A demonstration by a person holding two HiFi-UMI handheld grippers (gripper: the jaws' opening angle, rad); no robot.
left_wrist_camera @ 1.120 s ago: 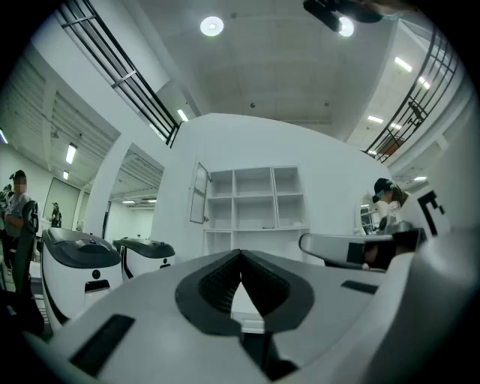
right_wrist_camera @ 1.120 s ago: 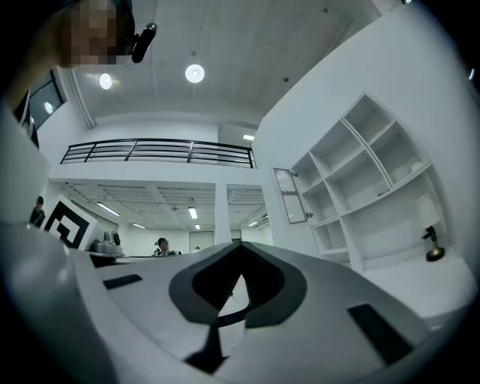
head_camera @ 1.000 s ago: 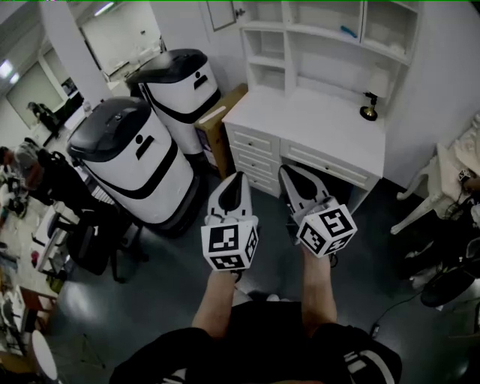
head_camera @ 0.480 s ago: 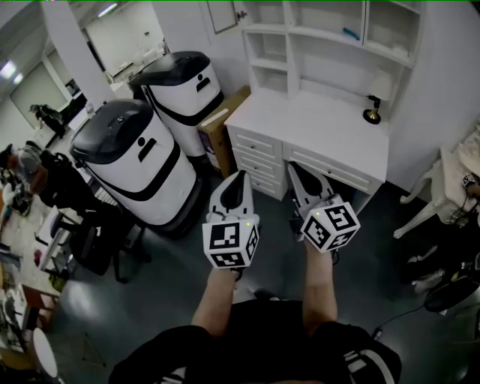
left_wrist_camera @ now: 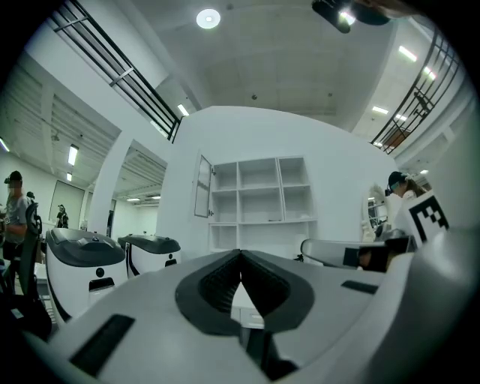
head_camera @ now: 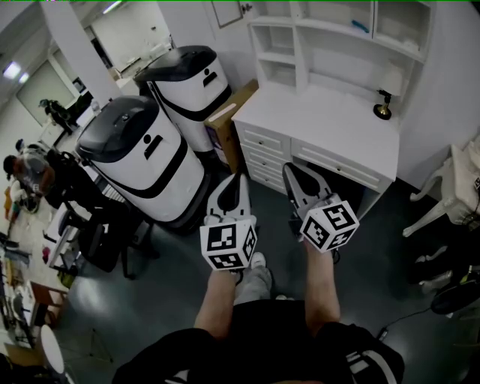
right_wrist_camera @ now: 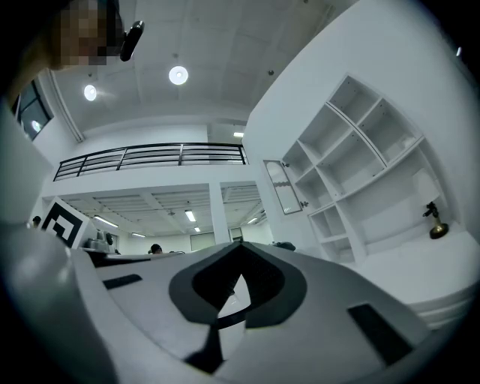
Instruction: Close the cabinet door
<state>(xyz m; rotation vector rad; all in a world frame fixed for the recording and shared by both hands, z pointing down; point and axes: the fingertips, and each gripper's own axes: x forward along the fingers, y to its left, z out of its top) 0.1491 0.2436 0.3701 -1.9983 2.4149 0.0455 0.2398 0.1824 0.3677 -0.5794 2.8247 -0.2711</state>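
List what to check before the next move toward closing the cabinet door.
1. Framed cabinet door on the white shelf unit located, standing open: ok.
2. Left tongs shut, empty: ok.
3. Right tongs shut, empty: ok.
4. Tongs at the door: not ok, both far short of it.
5. Brown cardboard box beside the white desk clear of the way: cannot tell.

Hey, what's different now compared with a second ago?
The person has stepped forward: a shoe now shows between the arms, and the desk has slid slightly right in the head view. The left gripper and right gripper stay shut, empty, side by side. The cabinet door is still open, untouched.
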